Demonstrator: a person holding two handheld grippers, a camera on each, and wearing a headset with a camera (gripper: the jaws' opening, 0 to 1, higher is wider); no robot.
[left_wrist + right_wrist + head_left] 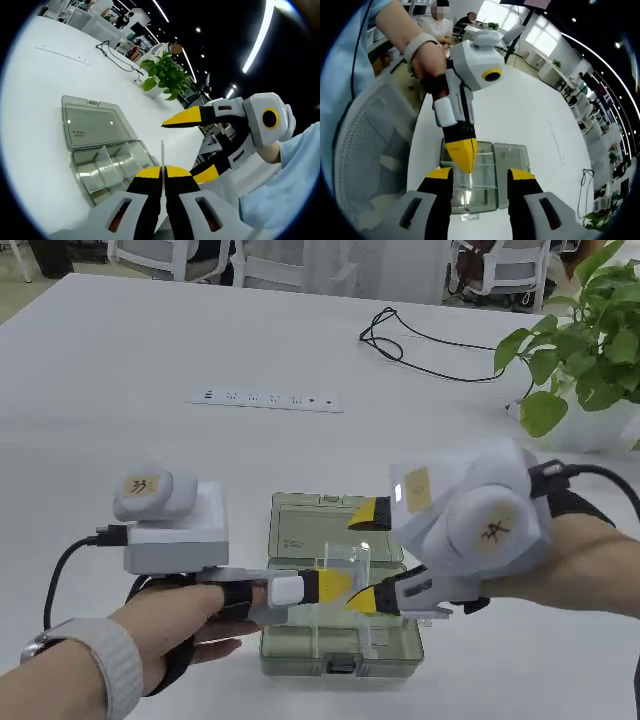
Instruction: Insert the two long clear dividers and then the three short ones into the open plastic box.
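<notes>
- Currently the clear divider [345, 562] stands on edge just over the tray of the open plastic box [300, 652]. It reads as a thin line in the left gripper view.
- Left gripper [162, 172]: jaws pressed together on the divider's flat faces at one end.
- Right gripper [480, 176]: jaws spread wide to either side of the divider's free end. I cannot tell whether they make contact.
- Box: tray on the near side, hinged lid [95, 122] laid flat on the far side. Some partitions look already seated in the tray; count unclear.
- Handling, my read: a light, stiff, slick sheet that is likely to pivot in a single pinch and could crack if forced. Best gripped on the faces near the top edge, leaving the bottom edge and ends free for the slots.
- Beyond the box, well apart on the white table [100, 360]: power strip [265, 398], black cable [420, 340], potted plant [585, 350].
</notes>
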